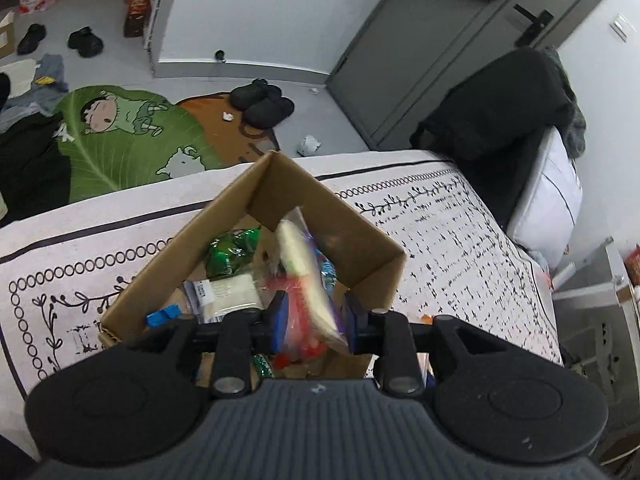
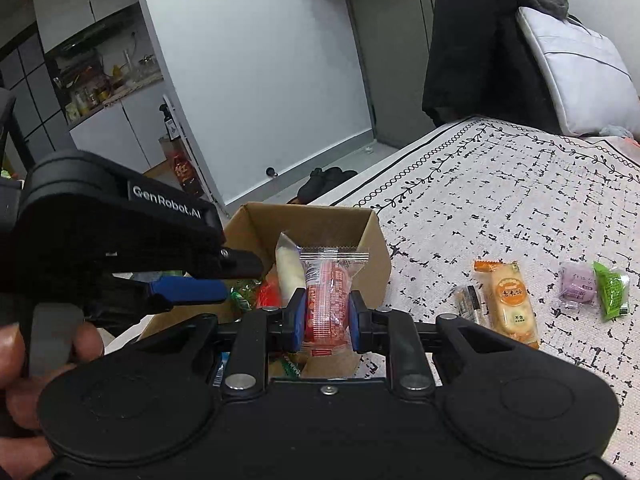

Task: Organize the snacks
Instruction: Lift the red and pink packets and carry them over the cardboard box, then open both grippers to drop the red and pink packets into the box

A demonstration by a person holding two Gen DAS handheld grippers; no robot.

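Note:
An open cardboard box (image 1: 328,196) stands on the patterned white cloth (image 1: 440,240) and holds several snacks, among them a green packet (image 1: 230,254) and a white labelled packet (image 1: 232,292). My left gripper (image 1: 314,312) hangs over the box, open. A cream and purple packet (image 1: 304,264) lies blurred and loose between its blue pads, and it shows upright in the box (image 2: 290,268). My right gripper (image 2: 326,308) is shut on a red packet (image 2: 326,300) above the box's near edge (image 2: 372,248). The left gripper (image 2: 240,278) reaches in from the left.
Loose on the cloth to the right lie an orange cake packet (image 2: 510,304), a small clear packet (image 2: 468,300), a purple packet (image 2: 576,288) and a green packet (image 2: 612,296). A black coat (image 2: 480,60) and white pillow (image 2: 580,60) lie behind. A hand (image 2: 40,360) holds the left gripper.

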